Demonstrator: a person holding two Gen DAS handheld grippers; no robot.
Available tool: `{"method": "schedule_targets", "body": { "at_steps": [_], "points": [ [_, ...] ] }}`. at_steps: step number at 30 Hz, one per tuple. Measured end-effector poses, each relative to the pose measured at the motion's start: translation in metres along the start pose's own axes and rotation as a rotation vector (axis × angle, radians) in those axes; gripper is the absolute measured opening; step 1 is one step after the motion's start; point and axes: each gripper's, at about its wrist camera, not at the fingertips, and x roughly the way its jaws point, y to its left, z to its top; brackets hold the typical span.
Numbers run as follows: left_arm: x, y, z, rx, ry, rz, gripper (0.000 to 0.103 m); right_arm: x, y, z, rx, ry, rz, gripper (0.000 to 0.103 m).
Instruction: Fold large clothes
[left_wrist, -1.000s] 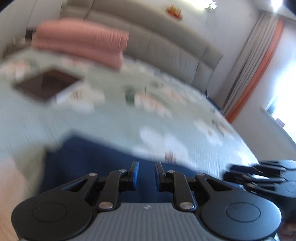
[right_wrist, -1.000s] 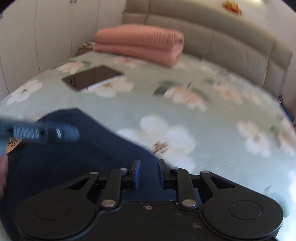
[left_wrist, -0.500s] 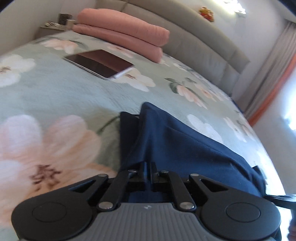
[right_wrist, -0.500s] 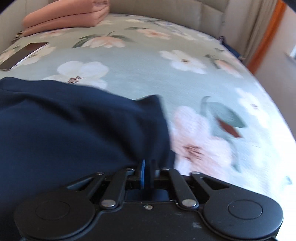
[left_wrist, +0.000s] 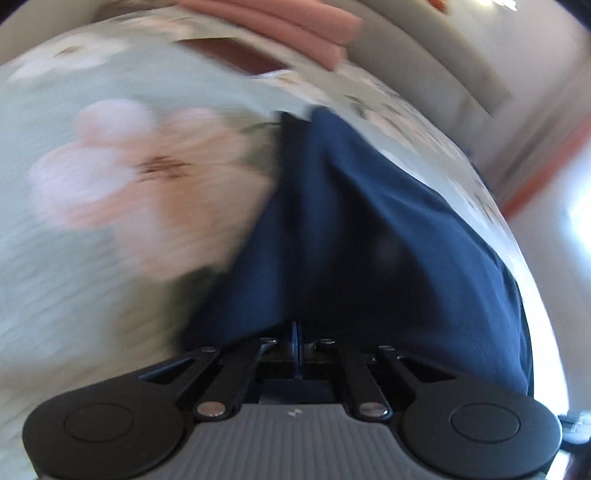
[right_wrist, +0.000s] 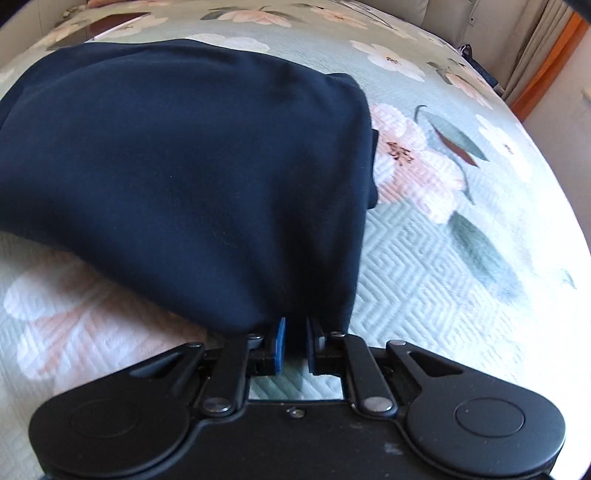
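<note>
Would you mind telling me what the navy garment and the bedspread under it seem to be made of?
The navy garment looks like a soft matte knit, perhaps cotton jersey or fleece: it drapes in smooth rounded folds with no sheen. The bedspread appears to be a quilted woven fabric, pale green with printed flowers: a raised zigzag stitch pattern shows across it. The exact fibre of either cannot be told.

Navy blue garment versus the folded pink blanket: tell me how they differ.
The navy blue garment is dark and lies spread in the middle of the floral green bedspread; the folded pink blanket is pale and stacked in layers at the bed's far end. The garment is pinched by the left gripper and right gripper; the blanket is untouched. Both are soft fabric resting on the bed.
</note>
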Motion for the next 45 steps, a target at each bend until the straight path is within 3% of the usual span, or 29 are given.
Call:
{"method": "schedule_targets", "body": {
  "at_steps": [2,4,6,9,10,11,12,13,17,22,28,38,39,40,42,45],
  "points": [
    [-0.017,0.007,0.000,-0.008,-0.004,0.032,0.004,-0.010,0.006,0.006,-0.034,-0.025,-0.013,0.010],
    [-0.032,0.010,-0.001,-0.028,0.000,0.037,0.012,-0.027,0.017,0.016,-0.092,-0.122,-0.008,0.010],
    [-0.049,0.009,-0.003,-0.056,-0.016,0.023,0.020,-0.045,0.027,0.033,-0.099,-0.234,0.070,0.010],
    [-0.064,0.005,-0.008,-0.123,-0.044,-0.022,0.025,-0.058,0.049,0.061,-0.082,-0.329,0.192,0.014],
    [-0.067,0.005,-0.009,-0.153,-0.046,-0.038,0.034,-0.058,0.058,0.069,-0.082,-0.336,0.219,0.019],
    [-0.067,0.005,-0.012,-0.177,-0.044,-0.043,0.042,-0.058,0.067,0.077,-0.081,-0.331,0.242,0.032],
    [-0.067,0.005,-0.015,-0.193,-0.041,-0.037,0.057,-0.057,0.075,0.083,-0.077,-0.334,0.264,0.032],
    [-0.068,0.004,-0.018,-0.203,-0.047,-0.031,0.062,-0.057,0.083,0.086,-0.070,-0.338,0.289,0.032],
    [-0.059,0.014,-0.027,-0.293,-0.044,-0.073,0.062,-0.049,0.109,0.093,-0.045,-0.317,0.338,0.032],
    [-0.048,0.023,-0.034,-0.413,-0.081,-0.127,0.062,-0.049,0.127,0.083,0.006,-0.273,0.298,0.030],
    [-0.025,0.032,-0.043,-0.548,-0.144,-0.138,0.066,-0.016,0.131,0.077,0.085,-0.181,0.282,0.029],
    [0.020,0.003,-0.021,-0.491,-0.275,-0.107,0.073,-0.008,0.124,0.072,0.152,-0.186,0.316,0.030],
    [0.022,0.002,-0.019,-0.495,-0.283,-0.113,0.069,-0.008,0.122,0.071,0.160,-0.188,0.326,0.030],
    [0.024,0.002,-0.017,-0.510,-0.285,-0.132,0.056,-0.007,0.120,0.072,0.165,-0.189,0.336,0.030],
    [0.026,0.009,-0.022,-0.588,-0.260,-0.225,0.042,-0.007,0.116,0.070,0.169,-0.191,0.350,0.029],
    [0.014,0.021,-0.050,-0.684,-0.236,-0.280,0.039,-0.008,0.116,0.071,0.164,-0.191,0.350,0.030]
  ]
}}
